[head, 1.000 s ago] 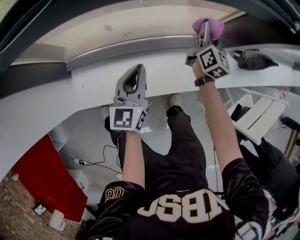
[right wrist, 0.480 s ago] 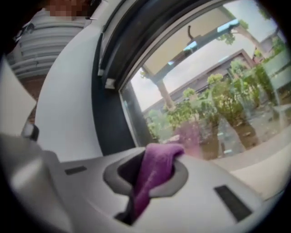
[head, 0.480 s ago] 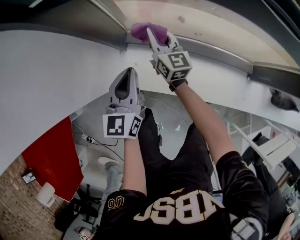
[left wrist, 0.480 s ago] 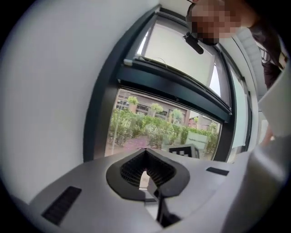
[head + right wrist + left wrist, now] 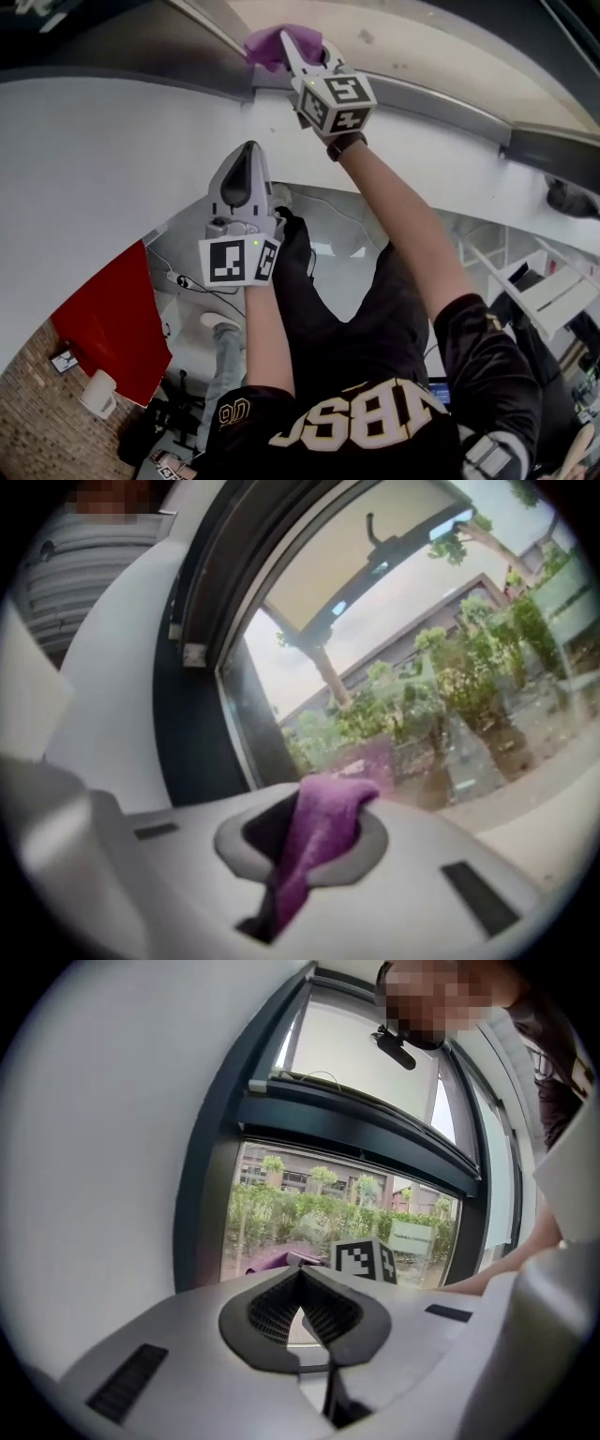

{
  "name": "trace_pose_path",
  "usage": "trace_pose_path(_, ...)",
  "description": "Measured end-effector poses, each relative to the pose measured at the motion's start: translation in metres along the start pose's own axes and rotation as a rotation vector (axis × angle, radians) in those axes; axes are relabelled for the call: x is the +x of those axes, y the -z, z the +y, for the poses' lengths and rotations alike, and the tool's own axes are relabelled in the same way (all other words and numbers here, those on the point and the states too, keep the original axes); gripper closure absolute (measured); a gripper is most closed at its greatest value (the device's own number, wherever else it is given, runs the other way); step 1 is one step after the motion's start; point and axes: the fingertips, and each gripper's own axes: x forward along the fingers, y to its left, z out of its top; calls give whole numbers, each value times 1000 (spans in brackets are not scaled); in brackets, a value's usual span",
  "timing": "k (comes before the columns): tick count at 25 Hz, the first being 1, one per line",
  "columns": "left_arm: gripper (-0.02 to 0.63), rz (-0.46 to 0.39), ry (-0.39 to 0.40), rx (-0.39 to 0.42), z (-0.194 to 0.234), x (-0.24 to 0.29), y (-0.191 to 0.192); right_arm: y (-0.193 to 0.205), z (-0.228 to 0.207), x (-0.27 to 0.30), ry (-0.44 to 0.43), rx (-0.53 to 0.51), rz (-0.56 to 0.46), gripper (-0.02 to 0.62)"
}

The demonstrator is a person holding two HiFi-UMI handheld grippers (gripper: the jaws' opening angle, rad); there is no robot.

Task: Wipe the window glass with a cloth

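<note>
A purple cloth (image 5: 269, 44) is pinched in my right gripper (image 5: 292, 49), which is shut on it and presses it against the window glass (image 5: 412, 42) close to the dark frame (image 5: 202, 37). In the right gripper view the cloth (image 5: 323, 827) bulges up from between the jaws, with the glass (image 5: 422, 686) and the frame's upright (image 5: 202, 724) just ahead. My left gripper (image 5: 250, 152) hangs lower, in front of the white sill, shut and holding nothing. In the left gripper view the cloth (image 5: 270, 1259) and the right gripper's marker cube (image 5: 366, 1260) show beyond the left gripper (image 5: 302, 1283).
A white sill (image 5: 112, 141) curves below the glass. A dark object (image 5: 572, 197) lies on it at the far right. Behind the glass are trees and buildings (image 5: 328, 1213). A red panel (image 5: 103, 328) and a white mug (image 5: 97, 394) are low at the left.
My right gripper has slid the cloth a little to the left along the glass, nearer the dark frame. The left gripper has drifted slightly down and left, still shut.
</note>
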Motion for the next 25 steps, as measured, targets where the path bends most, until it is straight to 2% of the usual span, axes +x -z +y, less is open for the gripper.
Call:
trace_pose_path(3, 587, -4, 53, -15, -42, 26, 7, -22, -54, -55, 42, 5, -30, 565)
trace_pose_path(7, 587, -11, 152, -36, -130, 60, 19, -59, -138, -146, 129, -14, -63, 565)
trace_pose_path(12, 586, -12, 302, -78, -251, 94, 40, -102, -263, -272, 324, -8, -96, 566)
trace_pose_path(16, 587, -22, 376, -93, -320, 104, 48, -127, -354, -365, 511, 26, -125, 568)
trace_pose_path(18, 586, -19, 399, -94, -337, 105, 50, -135, -388, -399, 620, 24, -121, 568)
trace_pose_path(20, 586, -15, 415, -81, -344, 104, 49, -136, -407, -415, 693, 0, -97, 568)
trace_pose_path(22, 586, -14, 418, -65, -342, 102, 46, -134, -413, -418, 725, -11, -78, 568)
trace_pose_path(25, 586, -10, 384, -57, -317, 95, 44, -117, -398, -404, 729, 63, -69, 568)
